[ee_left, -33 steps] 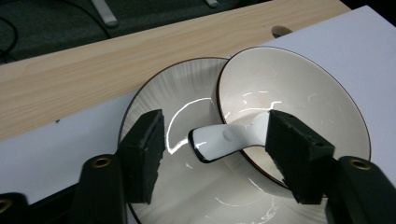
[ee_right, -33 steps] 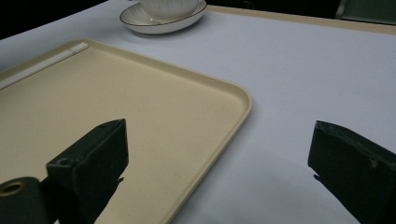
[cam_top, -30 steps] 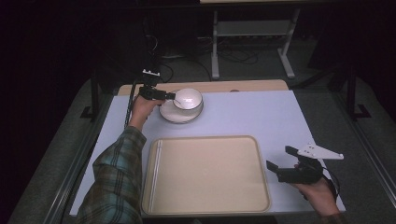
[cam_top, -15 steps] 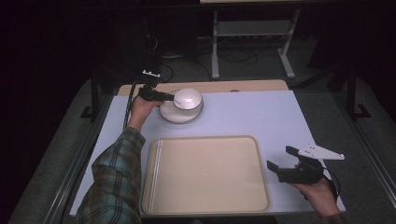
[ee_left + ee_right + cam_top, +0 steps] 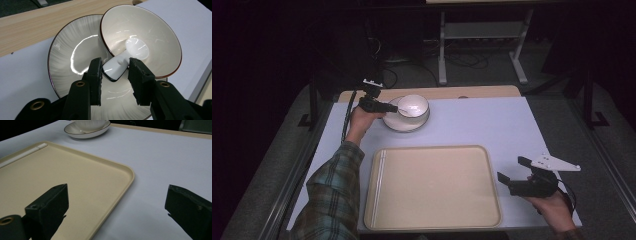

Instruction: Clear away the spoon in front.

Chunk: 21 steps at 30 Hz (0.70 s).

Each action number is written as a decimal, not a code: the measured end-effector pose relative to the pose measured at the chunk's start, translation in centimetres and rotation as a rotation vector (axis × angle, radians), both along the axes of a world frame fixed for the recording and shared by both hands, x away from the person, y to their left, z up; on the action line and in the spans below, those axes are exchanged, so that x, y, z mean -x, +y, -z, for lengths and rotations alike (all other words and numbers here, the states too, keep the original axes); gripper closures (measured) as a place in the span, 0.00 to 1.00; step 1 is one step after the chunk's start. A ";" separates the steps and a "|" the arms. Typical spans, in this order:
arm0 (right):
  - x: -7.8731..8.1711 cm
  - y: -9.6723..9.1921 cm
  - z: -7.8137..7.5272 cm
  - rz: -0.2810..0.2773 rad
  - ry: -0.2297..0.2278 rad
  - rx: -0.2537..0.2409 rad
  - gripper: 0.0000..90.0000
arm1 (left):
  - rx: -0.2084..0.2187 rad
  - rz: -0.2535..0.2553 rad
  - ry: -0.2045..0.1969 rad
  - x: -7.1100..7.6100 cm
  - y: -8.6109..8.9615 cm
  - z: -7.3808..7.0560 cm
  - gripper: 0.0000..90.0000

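Right now the left gripper [image 5: 115,75] is at the white spoon [image 5: 126,58], and its jaws have just been closing in on the spoon's handle. One jaw touches the handle; the other sits just beside it with a thin gap, so the spoon is between them but not squeezed yet. The spoon's round end lies inside the bowl [image 5: 150,30], and its handle sticks out over the rim. The bowl rests tilted on a shiny plate [image 5: 72,55] at the far side of the table [image 5: 492,125]. The right gripper [image 5: 513,173] is held wide open with nothing in it, just beside the cream tray [image 5: 437,185].
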State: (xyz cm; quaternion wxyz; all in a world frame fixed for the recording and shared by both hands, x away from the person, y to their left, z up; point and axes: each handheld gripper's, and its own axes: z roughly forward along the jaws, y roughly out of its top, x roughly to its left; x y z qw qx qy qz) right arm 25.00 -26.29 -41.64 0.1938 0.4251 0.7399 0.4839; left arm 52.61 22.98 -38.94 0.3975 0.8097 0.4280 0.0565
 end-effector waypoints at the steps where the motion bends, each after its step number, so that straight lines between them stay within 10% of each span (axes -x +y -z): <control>1: 0.0 0.0 0.0 0.000 0.001 0.000 0.05 | 0.003 0.001 -0.002 0.0 0.0 0.0 0.71; 21: 0.0 0.0 0.0 0.000 0.000 0.000 0.05 | 0.025 0.043 -0.040 0.8 0.0 -0.5 0.85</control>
